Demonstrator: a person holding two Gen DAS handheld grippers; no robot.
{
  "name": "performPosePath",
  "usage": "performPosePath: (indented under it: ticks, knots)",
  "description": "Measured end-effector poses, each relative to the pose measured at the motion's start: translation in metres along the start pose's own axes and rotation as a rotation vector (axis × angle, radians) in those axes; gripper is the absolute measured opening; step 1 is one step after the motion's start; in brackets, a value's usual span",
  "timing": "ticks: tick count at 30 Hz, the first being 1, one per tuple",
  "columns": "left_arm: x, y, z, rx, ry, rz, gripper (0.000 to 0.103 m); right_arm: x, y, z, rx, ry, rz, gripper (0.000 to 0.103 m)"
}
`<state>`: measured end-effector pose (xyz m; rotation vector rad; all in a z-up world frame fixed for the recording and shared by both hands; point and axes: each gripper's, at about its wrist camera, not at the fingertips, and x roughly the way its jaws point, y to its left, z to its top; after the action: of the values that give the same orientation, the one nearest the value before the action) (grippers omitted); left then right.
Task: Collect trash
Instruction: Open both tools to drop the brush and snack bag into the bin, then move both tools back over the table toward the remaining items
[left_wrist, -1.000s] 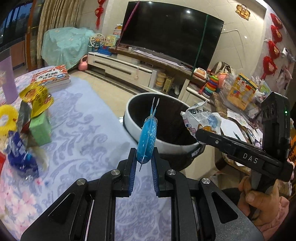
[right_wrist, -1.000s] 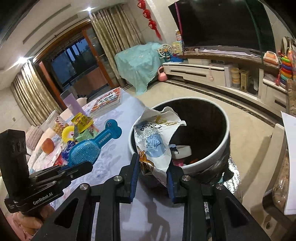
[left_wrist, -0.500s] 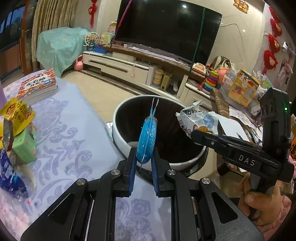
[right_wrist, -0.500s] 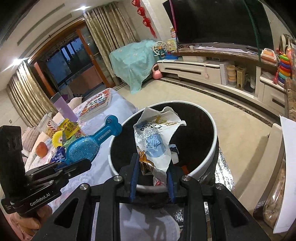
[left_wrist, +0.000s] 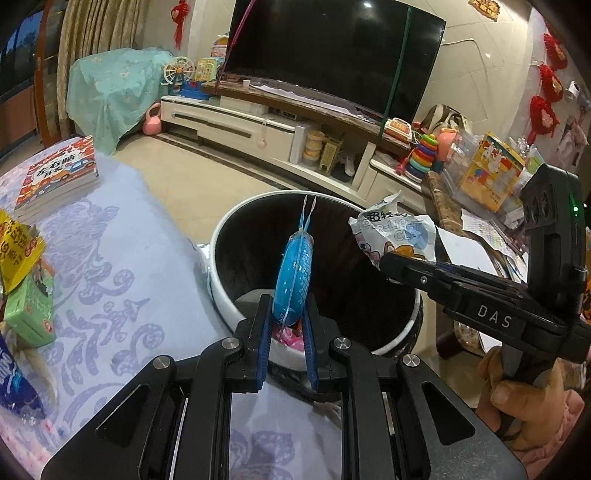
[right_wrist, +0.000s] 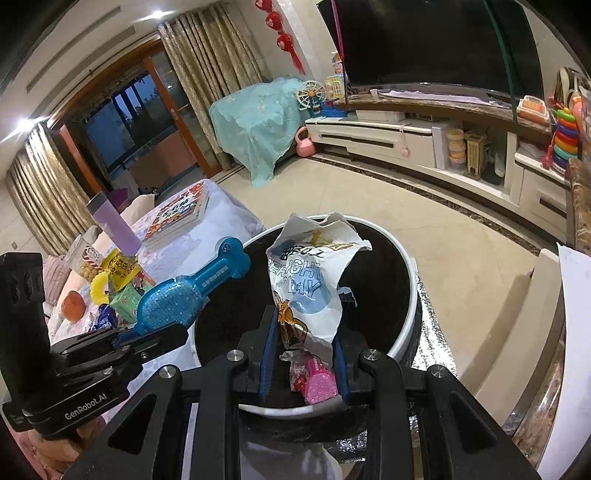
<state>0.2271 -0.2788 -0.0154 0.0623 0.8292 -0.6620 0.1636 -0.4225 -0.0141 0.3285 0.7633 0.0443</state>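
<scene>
Both grippers hung over the trash bin (left_wrist: 221, 295), a white-rimmed tub with a dark inside, standing just beside the table's edge. The left gripper (left_wrist: 286, 328) was clamped on a blue blister pack (left_wrist: 293, 284), which stood up edge-on above the bin's mouth. The right gripper (right_wrist: 304, 354) pinched a crumpled white snack bag (right_wrist: 314, 280), also held above the opening. Down in the bin, a pink wrapper (right_wrist: 319, 382) showed between the right gripper's fingers. On the lilac tablecloth (left_wrist: 122, 295) to the left of the bin sat a green carton (left_wrist: 31, 314) and a yellow packet (left_wrist: 16, 251), with a stack of books (left_wrist: 55, 173) farther from the bin. Beyond the bin, a big dark television (left_wrist: 332, 55) topped the low cabinet.
</scene>
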Motion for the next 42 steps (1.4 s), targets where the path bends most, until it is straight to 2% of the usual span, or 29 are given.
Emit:
performPosePath:
  ticks: [11, 12, 14, 15, 16, 17, 18, 22, 27, 30, 36, 42]
  knots:
    - [0.012, 0.001, 0.008, -0.016, 0.023, 0.008, 0.015, 0.009, -0.007, 0.009, 0.002, 0.014, -0.010, 0.030]
    - [0.012, 0.002, 0.008, -0.018, 0.026, 0.007, 0.019, 0.009, -0.007, 0.009, 0.002, 0.014, -0.013, 0.031]
    - [0.011, 0.003, 0.007, -0.024, 0.024, 0.007, 0.037, 0.011, -0.007, 0.011, -0.003, 0.022, -0.014, 0.035]
    - [0.009, 0.004, 0.006, -0.029, 0.016, 0.017, 0.054, 0.011, -0.007, 0.011, 0.000, 0.023, -0.014, 0.041]
    - [0.006, 0.006, 0.005, -0.035, 0.005, 0.016, 0.056, 0.011, -0.007, 0.011, 0.002, 0.019, -0.015, 0.046]
    - [0.004, 0.007, 0.003, -0.040, 0.001, 0.011, 0.056, 0.010, -0.008, 0.011, 0.004, 0.018, -0.021, 0.058]
    - [0.003, 0.008, 0.002, -0.042, 0.001, 0.010, 0.056, 0.009, -0.009, 0.012, 0.008, 0.015, -0.022, 0.066]
    - [-0.009, 0.016, -0.008, -0.063, -0.011, 0.018, 0.056, 0.002, -0.011, 0.010, 0.027, -0.002, -0.019, 0.067]
    - [-0.024, 0.029, -0.025, -0.106, -0.018, 0.031, 0.056, -0.006, -0.005, 0.002, 0.045, -0.019, -0.007, 0.084]
    - [-0.036, 0.038, -0.037, -0.131, -0.024, 0.045, 0.056, -0.010, 0.004, -0.006, 0.057, -0.023, 0.017, 0.091]
    - [-0.063, 0.059, -0.063, -0.172, -0.046, 0.084, 0.060, -0.017, 0.026, -0.021, 0.063, -0.040, 0.050, 0.097]
    - [-0.086, 0.087, -0.091, -0.249, -0.053, 0.122, 0.061, -0.018, 0.052, -0.035, 0.058, -0.048, 0.086, 0.098]
